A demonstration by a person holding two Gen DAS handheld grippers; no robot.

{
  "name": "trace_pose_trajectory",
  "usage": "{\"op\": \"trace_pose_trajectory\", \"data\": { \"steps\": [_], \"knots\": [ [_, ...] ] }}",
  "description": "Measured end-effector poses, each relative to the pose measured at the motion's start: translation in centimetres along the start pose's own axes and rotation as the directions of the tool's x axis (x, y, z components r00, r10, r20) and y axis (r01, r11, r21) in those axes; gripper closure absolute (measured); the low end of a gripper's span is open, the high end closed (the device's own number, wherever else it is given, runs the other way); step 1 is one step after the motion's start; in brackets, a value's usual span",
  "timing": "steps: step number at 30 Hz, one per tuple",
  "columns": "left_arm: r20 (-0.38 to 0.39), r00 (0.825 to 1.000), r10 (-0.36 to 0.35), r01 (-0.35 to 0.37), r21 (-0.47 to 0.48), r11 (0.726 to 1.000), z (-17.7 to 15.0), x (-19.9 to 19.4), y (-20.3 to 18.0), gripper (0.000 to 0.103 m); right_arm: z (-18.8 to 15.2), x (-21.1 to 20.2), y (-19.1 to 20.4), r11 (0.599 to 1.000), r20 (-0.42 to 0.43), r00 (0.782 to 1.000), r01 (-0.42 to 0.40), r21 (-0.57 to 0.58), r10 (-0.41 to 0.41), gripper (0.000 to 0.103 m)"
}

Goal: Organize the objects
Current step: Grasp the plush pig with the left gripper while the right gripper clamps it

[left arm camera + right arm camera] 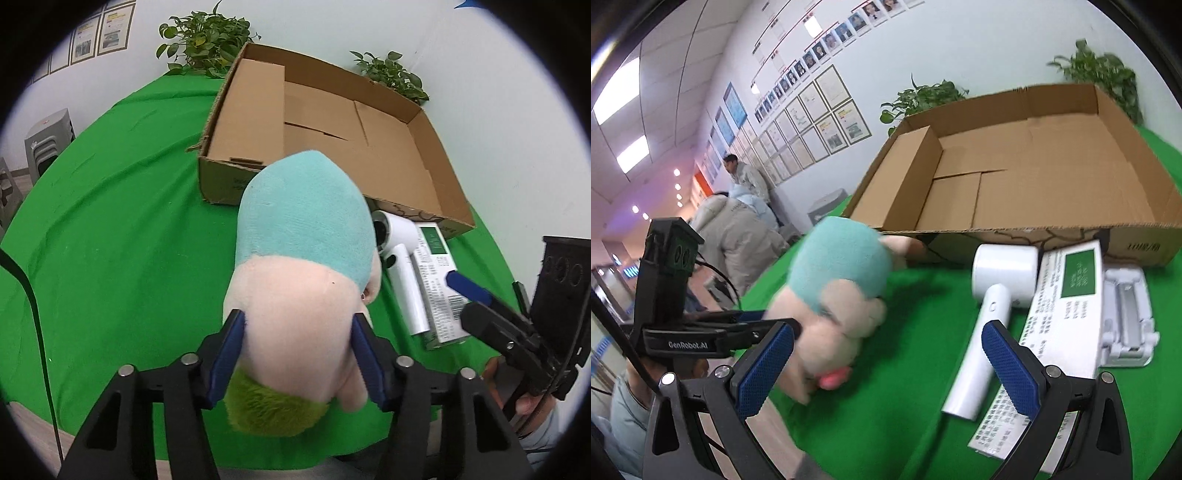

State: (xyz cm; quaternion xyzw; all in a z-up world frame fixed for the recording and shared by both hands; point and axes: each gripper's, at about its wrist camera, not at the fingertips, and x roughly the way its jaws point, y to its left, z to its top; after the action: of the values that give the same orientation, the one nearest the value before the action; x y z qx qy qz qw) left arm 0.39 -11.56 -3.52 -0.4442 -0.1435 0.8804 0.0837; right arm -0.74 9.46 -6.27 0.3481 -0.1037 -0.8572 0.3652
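A plush toy (306, 229) with a teal top, pale pink body and a fuzzy green patch fills the left wrist view. My left gripper (298, 332) is shut on its pink body, both blue pads pressing into the sides. In the right wrist view the toy (838, 266) hangs just over the green cloth, in front of the box's near left corner, held by the left gripper (768, 323). My right gripper (886, 369) stands open near the table's front edge, with nothing held. It also shows at the right of the left wrist view (469, 299).
An open cardboard box (221, 184) (905, 177) stands at the back of the green table. A white hair dryer (997, 280), a white carton with a green label (1067, 306) and a white plastic holder (1126, 314) lie before it. Potted plants (203, 40) stand behind. People (738, 229) stand far left.
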Motion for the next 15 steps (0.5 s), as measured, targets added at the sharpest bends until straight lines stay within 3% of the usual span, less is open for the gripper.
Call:
{"op": "trace_pose_trajectory", "data": {
  "steps": [2, 4, 5, 7, 10, 11, 13, 15],
  "knots": [
    [0.014, 0.999, -0.029, 0.029, 0.005, 1.000, 0.2, -0.4, -0.7, 0.062, 0.0, -0.1, -0.3, 0.999, 0.004, 0.999, -0.037, 0.036, 0.037, 0.000],
    [0.023, 0.996, -0.087, 0.087, 0.006, 0.996, 0.5, -0.7, -1.5, 0.080, 0.1, -0.2, -0.5, 0.996, 0.004, 0.998, -0.062, 0.060, 0.062, 0.000],
    [0.021, 0.993, -0.116, 0.116, 0.007, 0.993, 0.6, -0.7, -1.9, 0.093, 0.2, -0.2, -0.7, 0.994, 0.004, 0.997, -0.079, 0.077, 0.079, 0.000],
    [-0.008, 0.986, -0.165, 0.166, 0.029, 0.986, 0.6, -0.3, -2.7, 0.095, 0.3, -0.3, -1.1, 0.990, 0.009, 0.995, -0.100, 0.101, 0.099, 0.000],
    [0.004, 0.986, -0.166, 0.165, 0.028, 0.986, 0.8, -0.2, -2.8, 0.095, 0.0, -0.2, -1.5, 0.984, -0.005, 0.992, -0.128, 0.124, 0.130, 0.000],
    [0.010, 0.984, -0.176, 0.176, 0.008, 0.984, 1.1, -0.3, -2.4, 0.091, -0.1, 0.0, -1.5, 0.983, -0.022, 0.990, -0.139, 0.121, 0.143, 0.000],
    [0.032, 0.988, -0.148, 0.148, -0.005, 0.989, 2.0, -0.4, -1.9, 0.066, -0.5, 0.3, -1.0, 0.985, -0.054, 0.987, -0.149, 0.092, 0.154, 0.000],
    [0.092, 0.986, -0.141, 0.144, -0.025, 0.989, 3.3, -0.4, -1.1, 0.023, -0.7, 0.8, 0.0, 0.987, -0.074, 0.985, -0.149, 0.061, 0.153, 0.000]
  ]
}}
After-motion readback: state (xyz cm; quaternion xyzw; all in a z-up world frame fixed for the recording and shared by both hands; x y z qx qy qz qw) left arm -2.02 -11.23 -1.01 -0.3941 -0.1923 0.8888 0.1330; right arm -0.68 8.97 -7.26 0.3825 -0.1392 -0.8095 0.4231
